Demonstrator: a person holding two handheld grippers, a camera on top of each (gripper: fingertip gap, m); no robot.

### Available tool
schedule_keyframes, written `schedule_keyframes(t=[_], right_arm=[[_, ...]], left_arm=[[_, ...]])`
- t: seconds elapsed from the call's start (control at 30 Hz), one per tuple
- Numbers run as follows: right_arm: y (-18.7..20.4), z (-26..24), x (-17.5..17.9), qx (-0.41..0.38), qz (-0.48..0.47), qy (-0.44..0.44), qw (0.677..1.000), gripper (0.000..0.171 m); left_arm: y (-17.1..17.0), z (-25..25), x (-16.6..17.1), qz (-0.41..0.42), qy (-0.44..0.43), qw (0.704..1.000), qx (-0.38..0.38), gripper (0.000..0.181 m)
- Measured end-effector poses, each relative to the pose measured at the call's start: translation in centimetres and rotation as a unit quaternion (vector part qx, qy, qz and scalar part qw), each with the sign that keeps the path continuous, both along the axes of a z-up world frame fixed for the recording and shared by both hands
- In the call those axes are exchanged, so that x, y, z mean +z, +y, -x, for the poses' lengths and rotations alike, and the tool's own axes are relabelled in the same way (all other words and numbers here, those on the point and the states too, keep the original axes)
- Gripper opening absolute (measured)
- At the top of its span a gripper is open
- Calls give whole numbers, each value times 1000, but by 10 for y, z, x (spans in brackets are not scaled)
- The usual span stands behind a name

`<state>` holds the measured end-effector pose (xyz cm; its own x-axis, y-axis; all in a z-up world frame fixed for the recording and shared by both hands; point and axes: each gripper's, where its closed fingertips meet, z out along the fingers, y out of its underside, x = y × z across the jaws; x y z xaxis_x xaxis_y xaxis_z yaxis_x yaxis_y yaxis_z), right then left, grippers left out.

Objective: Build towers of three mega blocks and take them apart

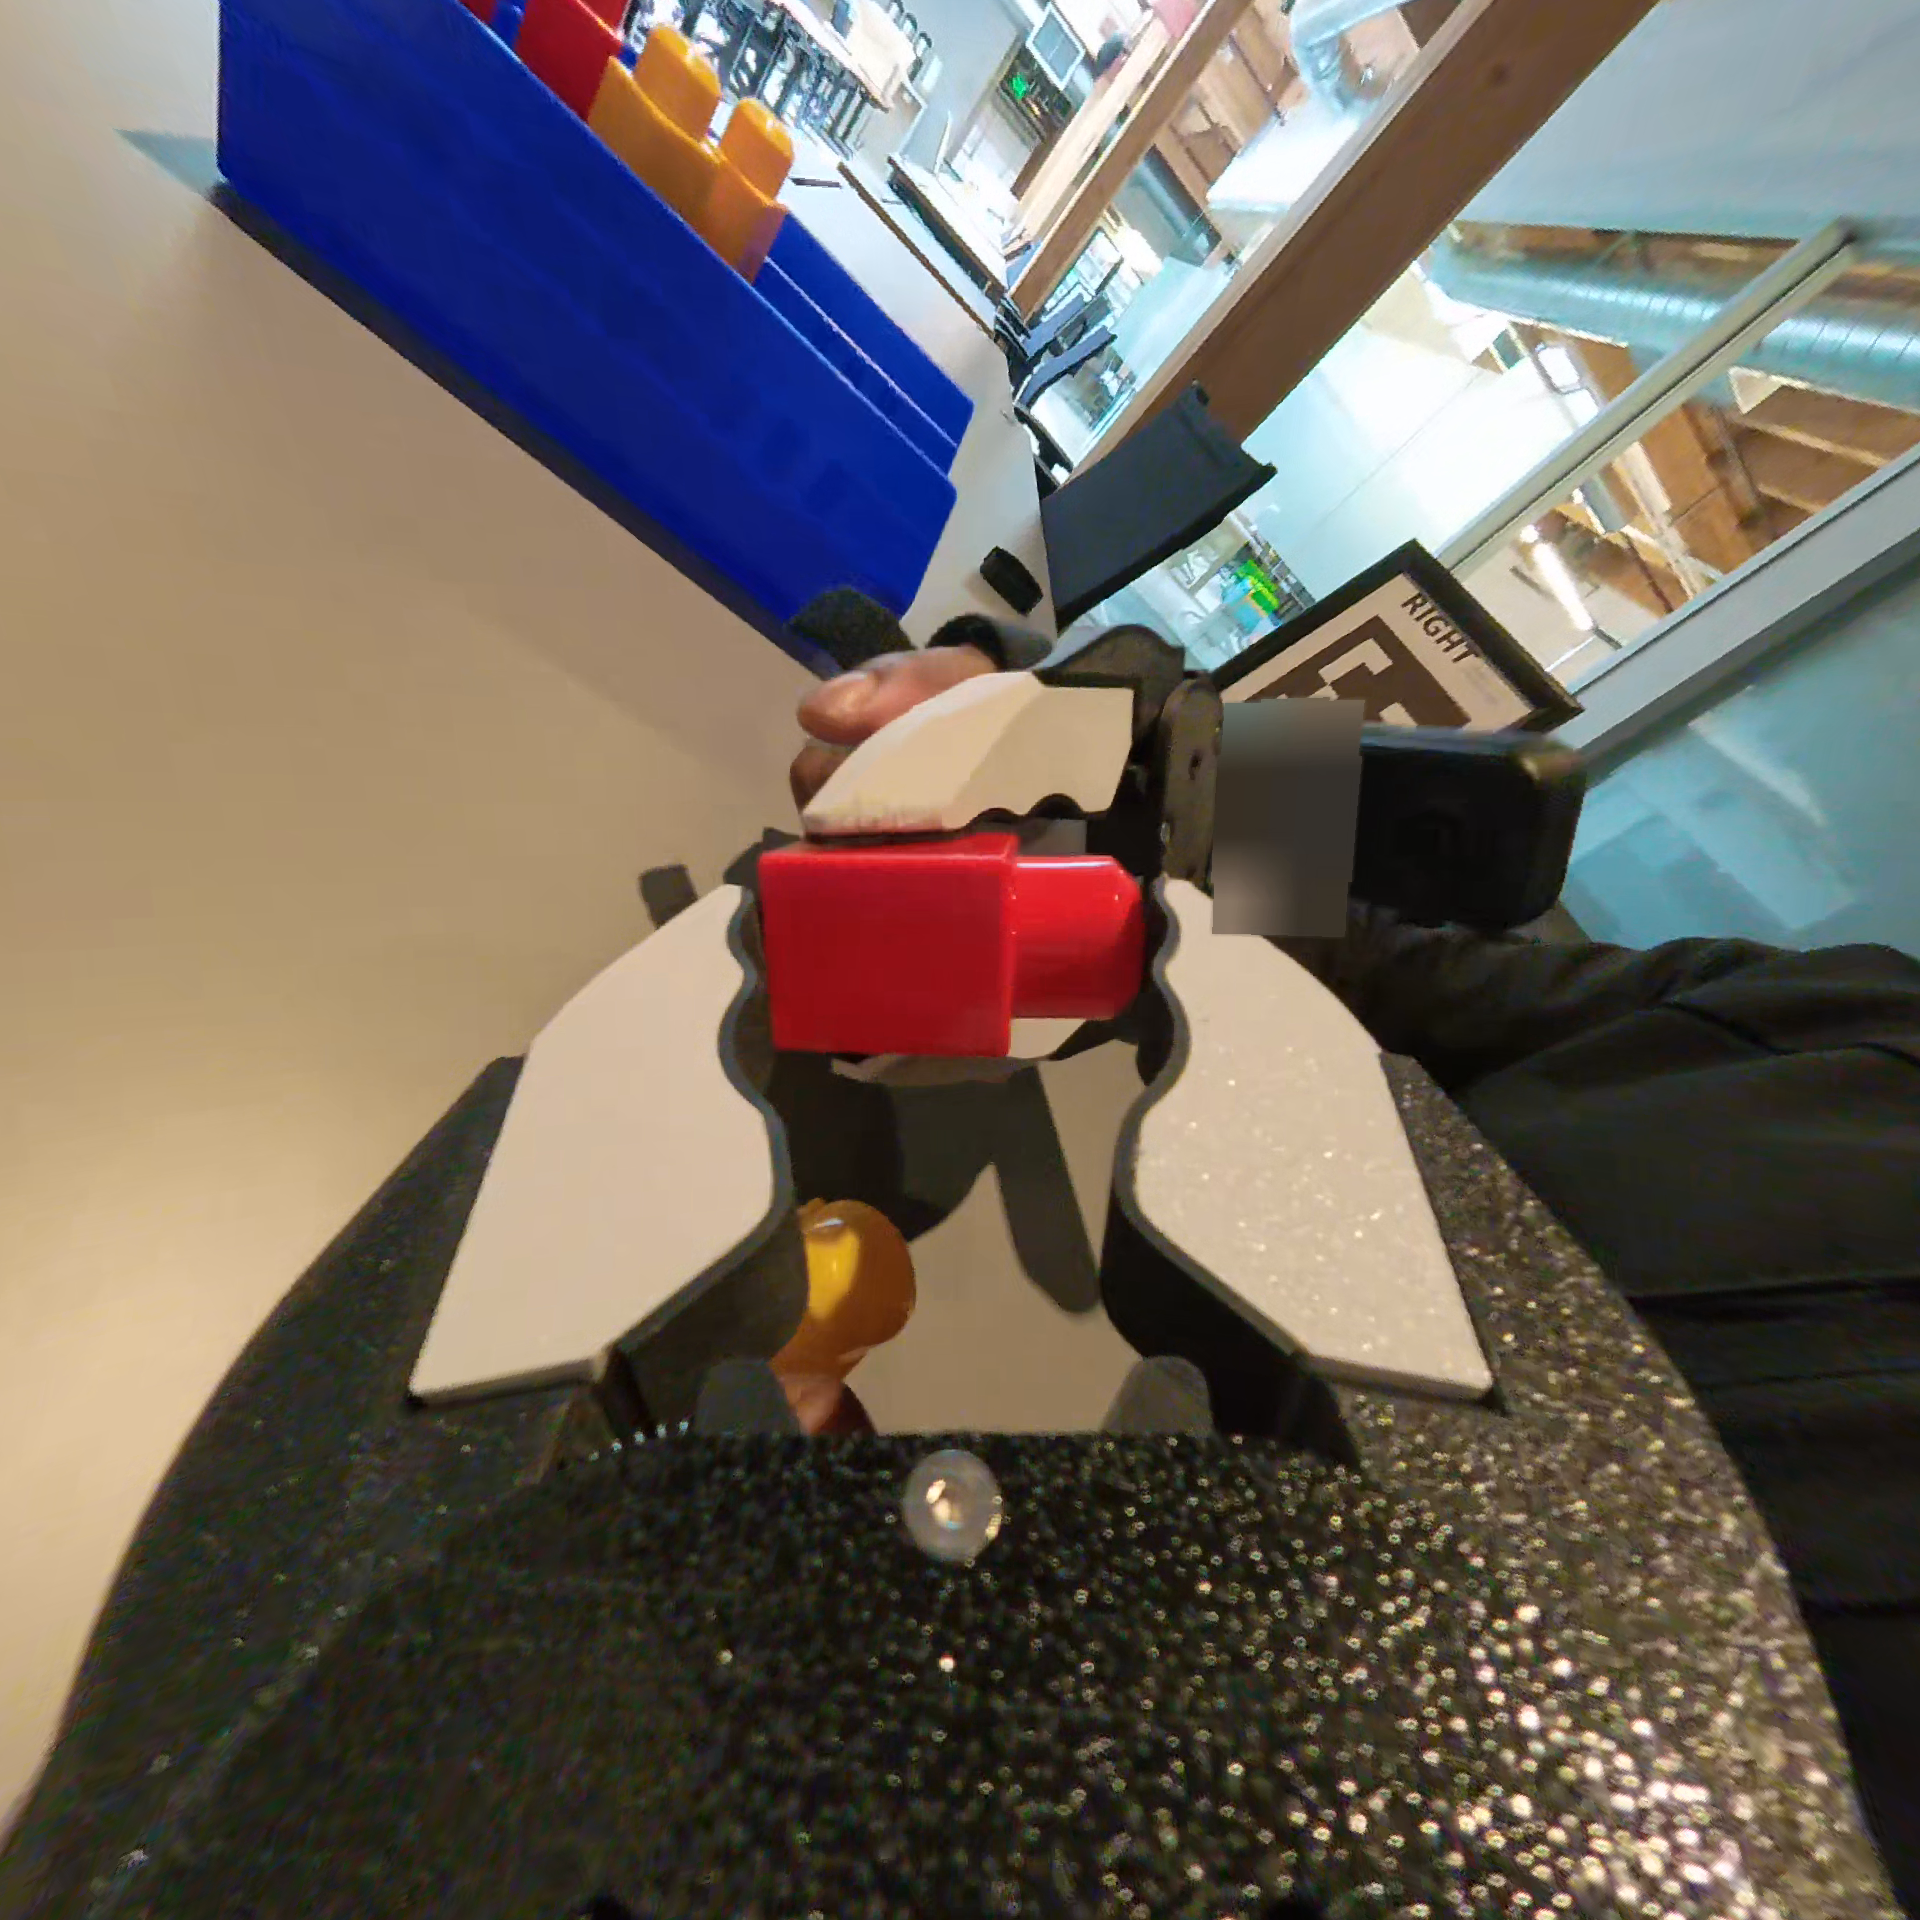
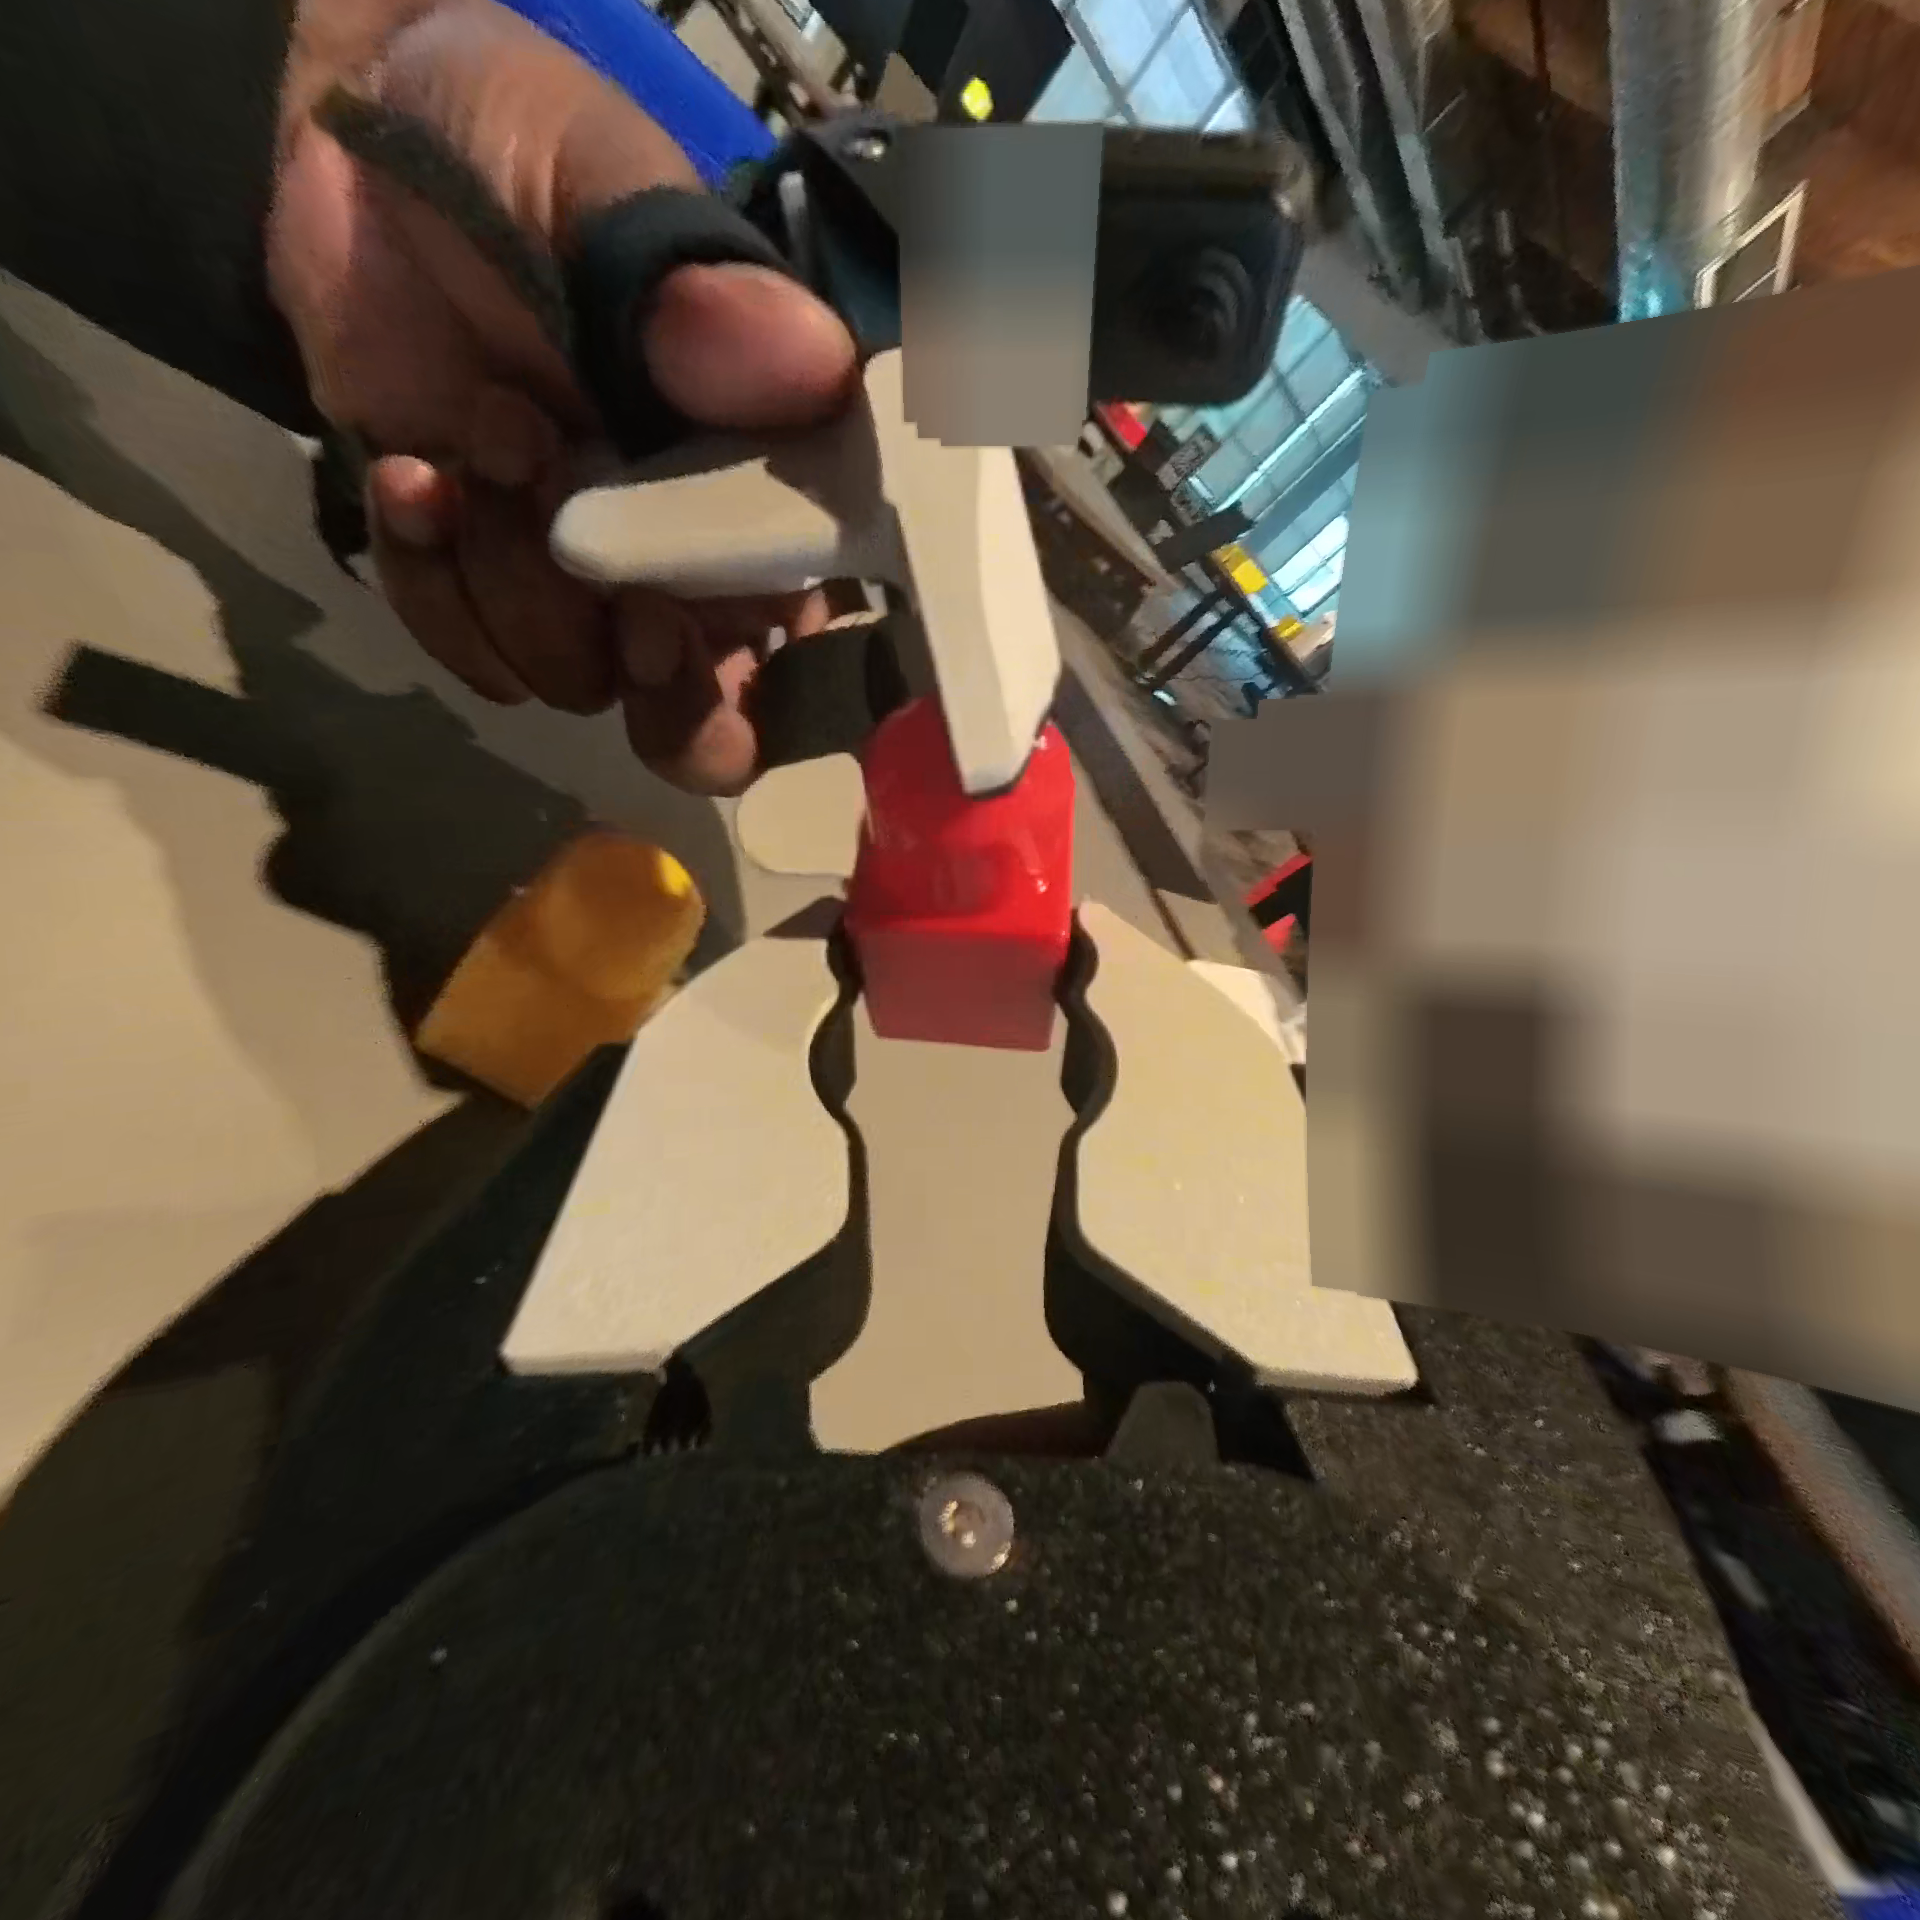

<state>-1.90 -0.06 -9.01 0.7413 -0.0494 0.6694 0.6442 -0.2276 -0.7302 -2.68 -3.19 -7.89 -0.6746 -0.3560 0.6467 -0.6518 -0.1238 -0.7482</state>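
Both hand-held grippers, left (image 1: 951, 951) and right (image 2: 956, 961), are clenching one red block (image 1: 883, 940). Its stud is pointing toward the left one's right finger, its long axis lying crosswise.

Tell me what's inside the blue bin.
The blue bin holds an orange block and a red block poking above its rim; its wall hides anything deeper.
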Motion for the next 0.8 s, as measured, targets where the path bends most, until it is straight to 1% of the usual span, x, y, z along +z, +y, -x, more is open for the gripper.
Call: schedule_keyframes(t=[0.03,0.1,0.17,0.2,0.3,0.37,0.47,0.53,0.67,0.8], right_arm=[[0,2,-1,7,3,21,1000,36],[-1,4,-5,16,11,71,997,35],[-1,6,-8,25,25,149,988,34],[-1,9,-8,31,29,193,980,37],[1,23,-3,56,35,314,947,36],[3,32,-1,62,39,368,927,36],[7,36,-3,38,42,389,919,36],[9,38,-15,17,66,394,917,36],[11,41,-44,-28,125,369,921,37],[12,41,-46,-57,130,342,929,36]], left_arm=[[4,0,0,-5,-8,1000,4,67],[15,2,4,-10,-24,1000,16,63],[31,2,9,-3,-37,999,35,60],[40,1,11,-4,-39,998,51,59],[63,-4,11,-12,-43,995,89,57],[71,-8,11,-10,-39,994,104,56],[75,-12,7,-7,-30,993,117,54],[73,-13,3,-12,-22,993,117,54],[71,-13,-5,-27,-16,992,120,53],[70,-12,-13,-50,-12,991,120,53]])
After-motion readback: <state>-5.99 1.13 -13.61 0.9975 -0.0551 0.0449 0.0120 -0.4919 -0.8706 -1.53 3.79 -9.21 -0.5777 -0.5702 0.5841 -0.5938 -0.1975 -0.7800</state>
